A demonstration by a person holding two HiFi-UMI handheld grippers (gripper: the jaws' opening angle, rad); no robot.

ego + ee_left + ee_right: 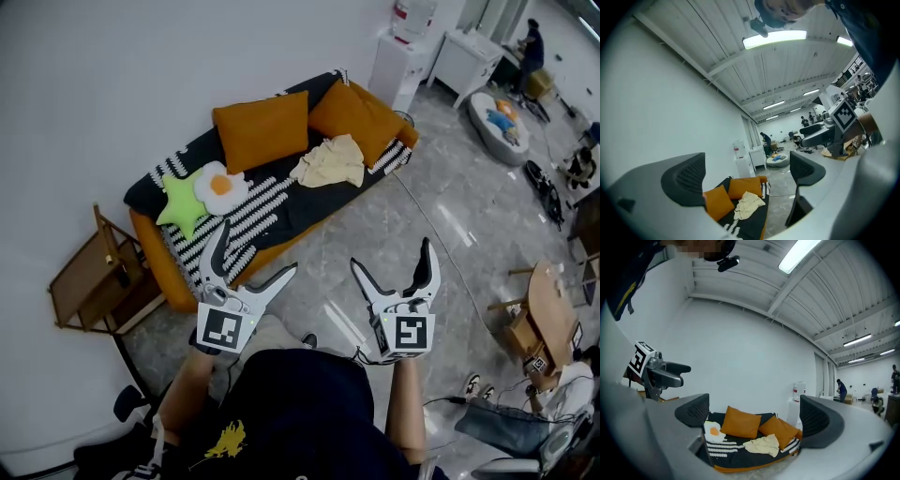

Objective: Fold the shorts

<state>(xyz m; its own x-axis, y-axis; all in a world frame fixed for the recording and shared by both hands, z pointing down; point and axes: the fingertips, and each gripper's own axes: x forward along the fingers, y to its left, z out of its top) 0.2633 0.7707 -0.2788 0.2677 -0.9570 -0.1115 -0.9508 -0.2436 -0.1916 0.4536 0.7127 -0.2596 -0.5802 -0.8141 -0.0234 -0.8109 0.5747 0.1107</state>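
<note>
Grey-padded tongs come first: the left gripper [257, 248] and right gripper [392, 255] are held level in front of the person, jaws spread wide and empty, probably readied for a grab. Well apart from both, across the floor [441, 216], the pale yellow shorts [330, 161] lie crumpled on the sofa [309, 202], against an orange cushion [354, 117].

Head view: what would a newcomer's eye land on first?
The left gripper and right gripper stand in the foreground, jaws wide open and empty. Beyond them sits the dark sofa against the white wall, with orange cushions, a fried-egg pillow and the crumpled pale yellow shorts lying on the seat near its right end.
</note>
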